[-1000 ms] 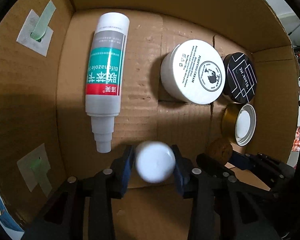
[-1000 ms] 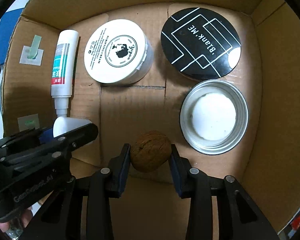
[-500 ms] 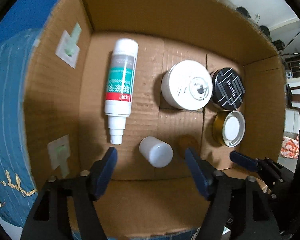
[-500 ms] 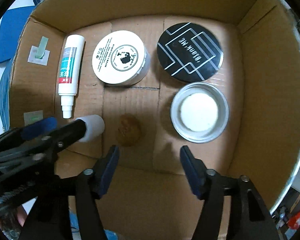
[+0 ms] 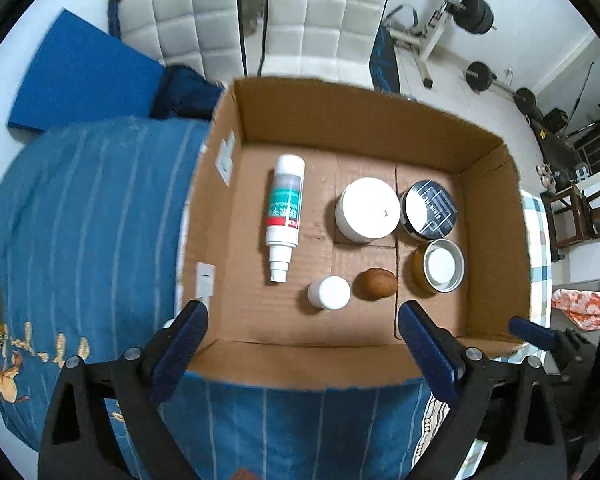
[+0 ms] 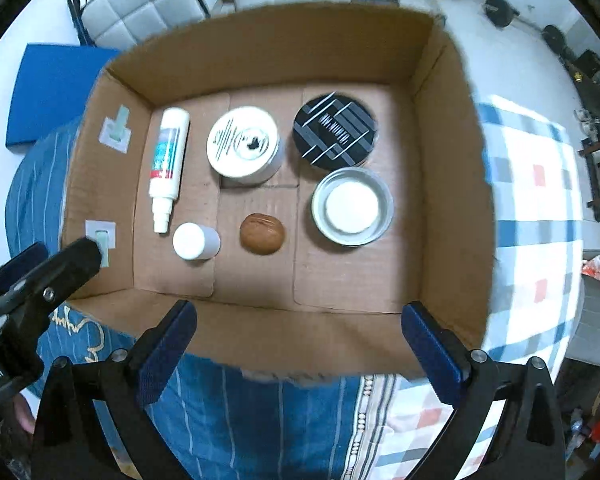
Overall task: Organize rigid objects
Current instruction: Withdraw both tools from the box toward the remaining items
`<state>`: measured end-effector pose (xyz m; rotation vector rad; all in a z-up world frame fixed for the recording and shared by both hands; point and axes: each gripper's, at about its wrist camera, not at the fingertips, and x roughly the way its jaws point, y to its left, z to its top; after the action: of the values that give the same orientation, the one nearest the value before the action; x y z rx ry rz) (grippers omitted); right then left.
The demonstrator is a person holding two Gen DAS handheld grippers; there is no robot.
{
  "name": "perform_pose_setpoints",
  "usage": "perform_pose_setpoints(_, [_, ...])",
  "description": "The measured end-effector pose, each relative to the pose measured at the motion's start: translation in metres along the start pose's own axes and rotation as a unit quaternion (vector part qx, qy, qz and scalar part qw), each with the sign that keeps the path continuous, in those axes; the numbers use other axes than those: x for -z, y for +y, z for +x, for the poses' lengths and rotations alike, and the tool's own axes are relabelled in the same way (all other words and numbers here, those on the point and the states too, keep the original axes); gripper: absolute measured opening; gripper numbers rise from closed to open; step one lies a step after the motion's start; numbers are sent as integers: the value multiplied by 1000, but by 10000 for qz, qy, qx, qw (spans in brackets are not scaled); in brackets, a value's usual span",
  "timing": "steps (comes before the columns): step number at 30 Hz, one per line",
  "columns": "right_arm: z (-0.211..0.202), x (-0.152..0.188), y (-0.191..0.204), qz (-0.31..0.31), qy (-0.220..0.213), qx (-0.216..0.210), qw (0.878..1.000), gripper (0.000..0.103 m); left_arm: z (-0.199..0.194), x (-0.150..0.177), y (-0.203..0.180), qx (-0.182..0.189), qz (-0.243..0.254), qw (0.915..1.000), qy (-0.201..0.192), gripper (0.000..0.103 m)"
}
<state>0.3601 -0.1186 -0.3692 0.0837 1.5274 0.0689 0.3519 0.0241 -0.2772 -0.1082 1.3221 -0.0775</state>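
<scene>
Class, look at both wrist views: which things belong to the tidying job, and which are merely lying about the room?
Job:
cardboard box
spray bottle
white cream jar
black tin
gold jar
small white bottle
walnut

Lying about:
blue mat
white chairs
barbell weights

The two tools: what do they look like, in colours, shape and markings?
Both the left tool and the right tool have black frames with silver bolts and two fingers faced with blue pads. The left tool's body bears part of some white lettering.
</scene>
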Motion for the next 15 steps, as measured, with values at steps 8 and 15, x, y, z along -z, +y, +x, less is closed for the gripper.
perform_pose_setpoints(8, [-60, 31, -9, -42, -660, 143, 9977, 103, -50, 27, -9, -250, 28, 9976, -644, 97])
perform_pose_setpoints(15, [-95, 60, -5, -266, -1052, 182, 9939, 103, -86, 53, -14, -294, -44, 9951, -946, 97])
